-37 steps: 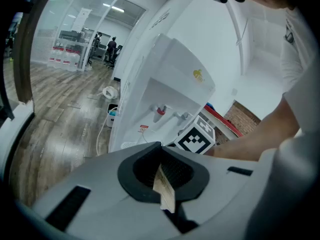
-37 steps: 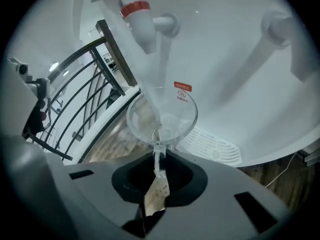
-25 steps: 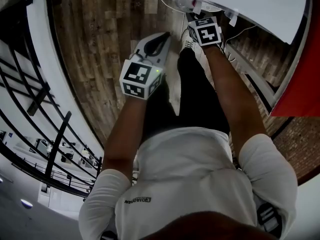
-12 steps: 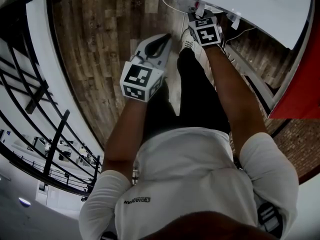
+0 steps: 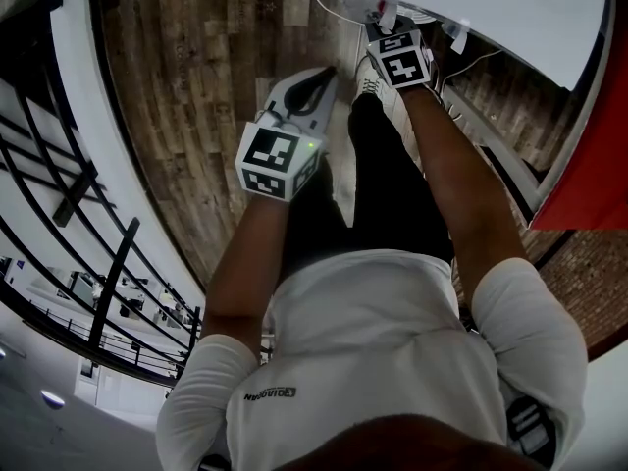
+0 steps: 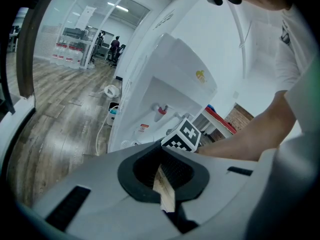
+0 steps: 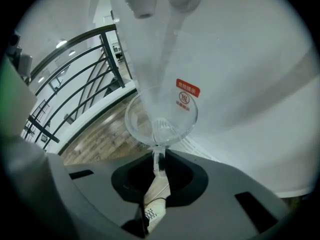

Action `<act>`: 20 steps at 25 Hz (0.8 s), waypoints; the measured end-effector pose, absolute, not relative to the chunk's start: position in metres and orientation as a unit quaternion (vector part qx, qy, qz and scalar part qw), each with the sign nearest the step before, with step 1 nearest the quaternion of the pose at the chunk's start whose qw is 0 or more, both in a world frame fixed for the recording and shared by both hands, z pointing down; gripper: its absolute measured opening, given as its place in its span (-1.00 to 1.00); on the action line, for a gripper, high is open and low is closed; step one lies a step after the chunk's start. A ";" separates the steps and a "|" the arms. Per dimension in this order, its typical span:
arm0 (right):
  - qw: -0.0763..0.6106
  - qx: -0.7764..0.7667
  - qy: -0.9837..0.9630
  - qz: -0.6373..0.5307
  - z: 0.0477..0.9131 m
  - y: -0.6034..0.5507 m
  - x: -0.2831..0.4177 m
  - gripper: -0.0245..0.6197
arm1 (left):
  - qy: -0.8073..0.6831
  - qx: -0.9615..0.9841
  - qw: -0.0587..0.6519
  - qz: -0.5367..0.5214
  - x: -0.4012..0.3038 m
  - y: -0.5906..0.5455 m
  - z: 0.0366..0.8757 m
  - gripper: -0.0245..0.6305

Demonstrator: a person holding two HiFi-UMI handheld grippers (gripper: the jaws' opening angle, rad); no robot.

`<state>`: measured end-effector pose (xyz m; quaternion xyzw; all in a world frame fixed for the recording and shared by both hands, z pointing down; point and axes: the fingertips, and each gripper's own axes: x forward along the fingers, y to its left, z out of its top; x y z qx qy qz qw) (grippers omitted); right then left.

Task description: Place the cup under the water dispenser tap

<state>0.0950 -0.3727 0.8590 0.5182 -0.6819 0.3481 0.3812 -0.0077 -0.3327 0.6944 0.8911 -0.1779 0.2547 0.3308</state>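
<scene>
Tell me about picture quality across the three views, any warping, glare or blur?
Head view: strong fisheye, the railing bows and the water dispenser blows out white. Left gripper view: edges bend, foreground soft. Right gripper view: black vignetted corners, and the clear cup fades against white.

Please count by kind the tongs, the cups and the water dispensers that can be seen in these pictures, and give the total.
Grey hand-held tongs: 2, the left tongs and the right tongs
Clear round cup: 1
White water dispenser: 1
Total: 4
</scene>
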 end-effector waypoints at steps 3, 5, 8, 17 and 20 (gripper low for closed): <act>0.384 0.519 -0.681 0.345 0.859 -0.372 0.094 -0.78 | -0.176 0.891 0.330 0.256 -0.009 -0.330 0.693 -0.94; 0.388 0.516 -0.684 0.341 0.858 -0.372 0.092 -0.78 | -0.177 0.892 0.329 0.255 -0.010 -0.329 0.692 -0.94; 0.399 0.511 -0.688 0.327 0.858 -0.372 0.090 -0.78 | -0.177 0.893 0.326 0.253 -0.011 -0.328 0.691 -0.94; 0.398 0.534 -0.667 0.333 0.851 -0.363 0.101 -0.64 | -0.182 0.892 0.328 0.254 -0.020 -0.319 0.687 -0.94; 0.398 0.541 -0.662 0.333 0.846 -0.358 0.102 -0.64 | -0.181 0.894 0.324 0.251 -0.022 -0.319 0.681 -0.94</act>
